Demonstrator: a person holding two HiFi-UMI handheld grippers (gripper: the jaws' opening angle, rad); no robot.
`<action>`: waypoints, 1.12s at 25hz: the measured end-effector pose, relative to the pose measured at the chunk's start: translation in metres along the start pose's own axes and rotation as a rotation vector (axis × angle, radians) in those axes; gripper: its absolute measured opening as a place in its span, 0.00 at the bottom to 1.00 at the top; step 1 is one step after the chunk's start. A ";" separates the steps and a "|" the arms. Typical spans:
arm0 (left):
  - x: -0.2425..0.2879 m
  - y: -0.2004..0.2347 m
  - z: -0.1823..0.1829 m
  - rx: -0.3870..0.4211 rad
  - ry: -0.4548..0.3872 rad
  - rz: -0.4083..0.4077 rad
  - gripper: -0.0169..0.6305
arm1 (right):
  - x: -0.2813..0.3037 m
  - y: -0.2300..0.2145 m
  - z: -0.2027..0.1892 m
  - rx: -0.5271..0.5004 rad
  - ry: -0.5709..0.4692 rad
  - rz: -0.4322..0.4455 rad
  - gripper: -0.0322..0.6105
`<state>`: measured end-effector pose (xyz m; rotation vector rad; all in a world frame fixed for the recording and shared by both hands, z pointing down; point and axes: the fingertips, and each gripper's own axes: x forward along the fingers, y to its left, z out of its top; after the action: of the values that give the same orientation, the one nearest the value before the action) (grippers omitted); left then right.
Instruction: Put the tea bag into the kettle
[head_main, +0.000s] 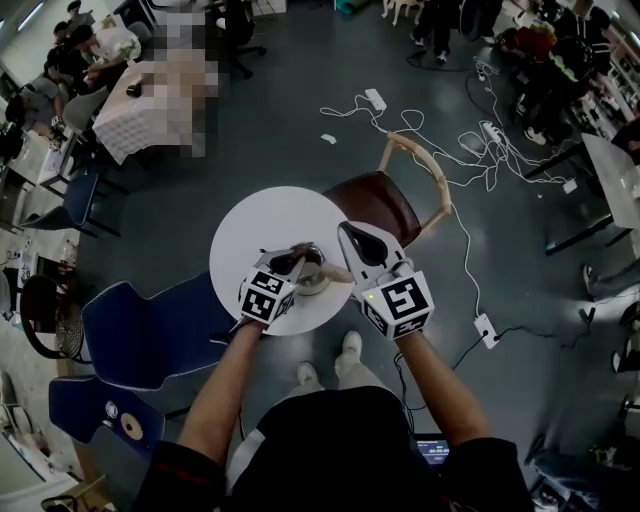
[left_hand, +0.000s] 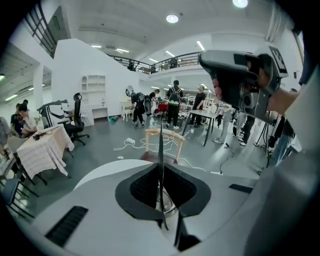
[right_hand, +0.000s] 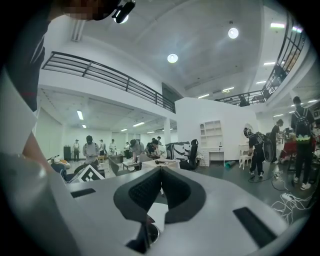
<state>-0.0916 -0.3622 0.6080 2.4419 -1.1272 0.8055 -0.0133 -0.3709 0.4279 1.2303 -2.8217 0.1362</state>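
Left gripper (left_hand: 160, 169): fingers clamped on a thin dark tea bag (left_hand: 160, 145), seen edge-on, directly above the silvery metal kettle (left_hand: 168, 202). Kettle stands on the round white tabletop (head_main: 250, 228). Right gripper (right_hand: 161, 170): fingers together, empty, just beside the kettle.

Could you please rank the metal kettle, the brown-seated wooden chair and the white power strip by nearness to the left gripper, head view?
1. Metal kettle, on the table at the left gripper.
2. Brown-seated wooden chair, behind the table.
3. White power strip, far across the floor.
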 end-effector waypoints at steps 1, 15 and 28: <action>0.003 -0.001 -0.002 0.008 0.019 -0.001 0.08 | -0.001 -0.001 -0.001 0.001 0.002 0.000 0.08; 0.038 0.007 -0.034 0.053 0.191 -0.006 0.08 | -0.001 -0.018 -0.013 0.030 0.020 0.000 0.08; 0.059 0.007 -0.045 0.101 0.269 -0.014 0.08 | -0.001 -0.030 -0.024 0.041 0.037 -0.004 0.08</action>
<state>-0.0816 -0.3782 0.6801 2.3273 -0.9889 1.1710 0.0099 -0.3885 0.4537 1.2287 -2.7983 0.2154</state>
